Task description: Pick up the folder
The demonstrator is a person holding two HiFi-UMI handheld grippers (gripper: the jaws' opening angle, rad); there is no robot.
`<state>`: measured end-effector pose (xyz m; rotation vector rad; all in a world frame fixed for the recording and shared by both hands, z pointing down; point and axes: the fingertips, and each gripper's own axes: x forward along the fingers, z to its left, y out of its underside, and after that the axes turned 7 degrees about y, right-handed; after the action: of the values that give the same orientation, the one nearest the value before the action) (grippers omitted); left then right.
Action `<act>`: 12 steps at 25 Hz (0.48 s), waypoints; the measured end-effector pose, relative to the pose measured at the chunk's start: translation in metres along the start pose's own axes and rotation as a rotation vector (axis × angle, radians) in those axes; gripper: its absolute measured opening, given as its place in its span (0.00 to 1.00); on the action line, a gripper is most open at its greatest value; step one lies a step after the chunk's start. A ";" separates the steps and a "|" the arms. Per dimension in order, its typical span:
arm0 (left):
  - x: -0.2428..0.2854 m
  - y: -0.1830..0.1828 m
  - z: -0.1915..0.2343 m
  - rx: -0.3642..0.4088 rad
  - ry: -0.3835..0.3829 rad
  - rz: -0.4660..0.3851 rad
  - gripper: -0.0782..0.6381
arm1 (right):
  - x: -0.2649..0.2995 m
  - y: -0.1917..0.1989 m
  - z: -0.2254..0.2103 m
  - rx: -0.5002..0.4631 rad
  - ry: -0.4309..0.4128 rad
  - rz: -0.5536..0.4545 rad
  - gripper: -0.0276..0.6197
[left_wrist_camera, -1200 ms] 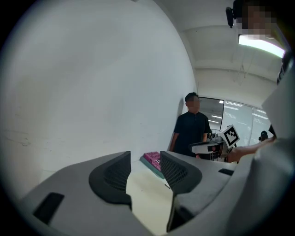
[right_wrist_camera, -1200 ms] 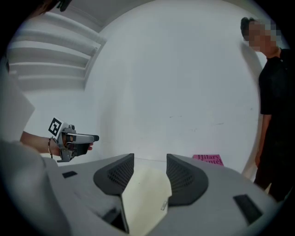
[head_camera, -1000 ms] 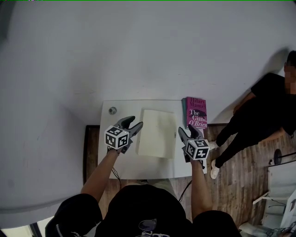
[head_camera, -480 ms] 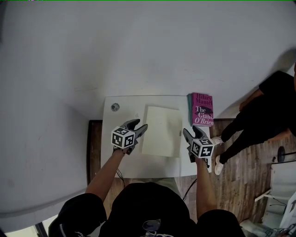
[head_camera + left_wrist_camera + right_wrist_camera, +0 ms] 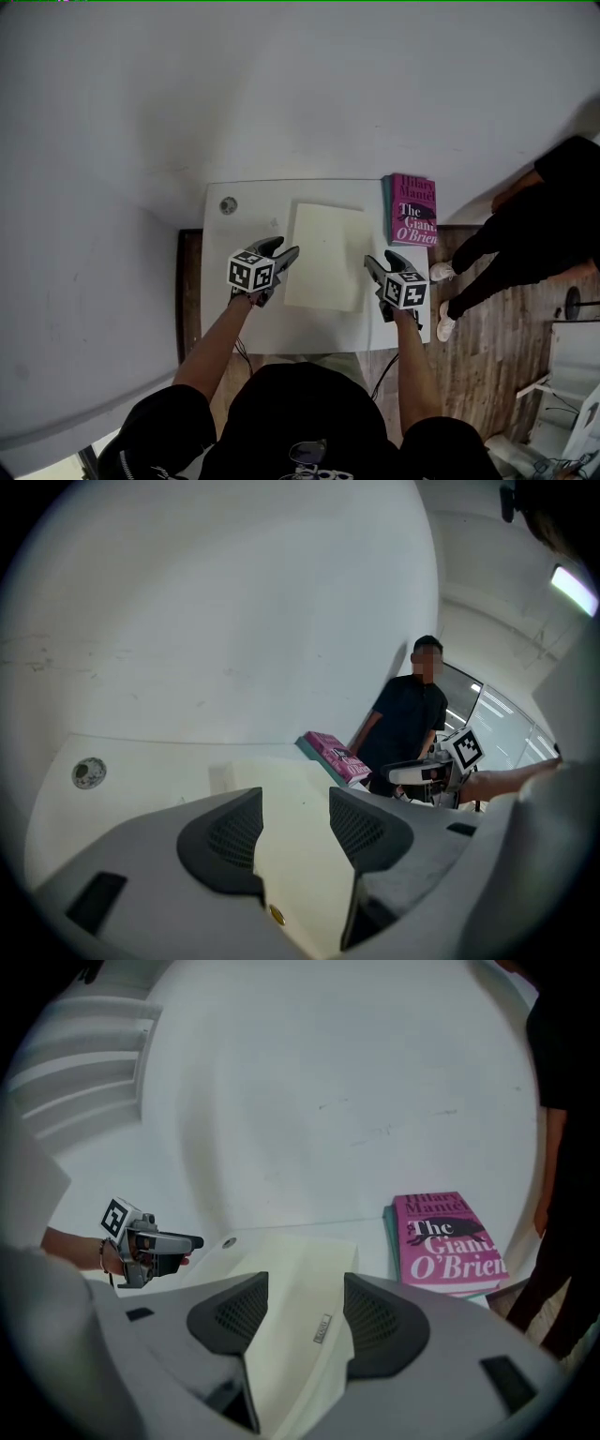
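Note:
A pale cream folder (image 5: 326,255) lies flat in the middle of the small white table (image 5: 217,319). My left gripper (image 5: 285,253) hovers at the folder's left edge, its jaws apart with nothing between the pads. In the left gripper view the folder (image 5: 298,855) shows through the gap of the left gripper (image 5: 292,829). My right gripper (image 5: 378,264) hangs beside the folder's right edge, its jaws opening, nothing gripped. The right gripper view has the folder (image 5: 298,1321) lying under the gap of the right gripper (image 5: 305,1316).
A pink book (image 5: 413,209) lies at the table's far right corner. A small round disc (image 5: 228,205) sits at the far left corner. A person in black (image 5: 534,230) stands to the right on the wooden floor. A white wall (image 5: 281,84) rises behind the table.
Both grippers have sunk toward the table on either side of the folder. The person at the right has shifted a little farther right.

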<state>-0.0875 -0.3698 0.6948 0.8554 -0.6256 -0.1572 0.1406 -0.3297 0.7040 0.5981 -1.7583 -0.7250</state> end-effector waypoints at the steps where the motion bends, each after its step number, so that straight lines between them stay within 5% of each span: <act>1: 0.003 0.004 0.002 -0.012 0.002 0.007 0.40 | 0.004 0.003 -0.001 0.006 -0.004 0.010 0.42; 12: 0.035 0.041 0.034 -0.166 -0.008 0.062 0.41 | 0.045 0.036 -0.013 0.075 -0.066 0.112 0.43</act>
<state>-0.0830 -0.3782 0.7579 0.6755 -0.6362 -0.1543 0.1389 -0.3396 0.7624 0.5266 -1.8708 -0.6090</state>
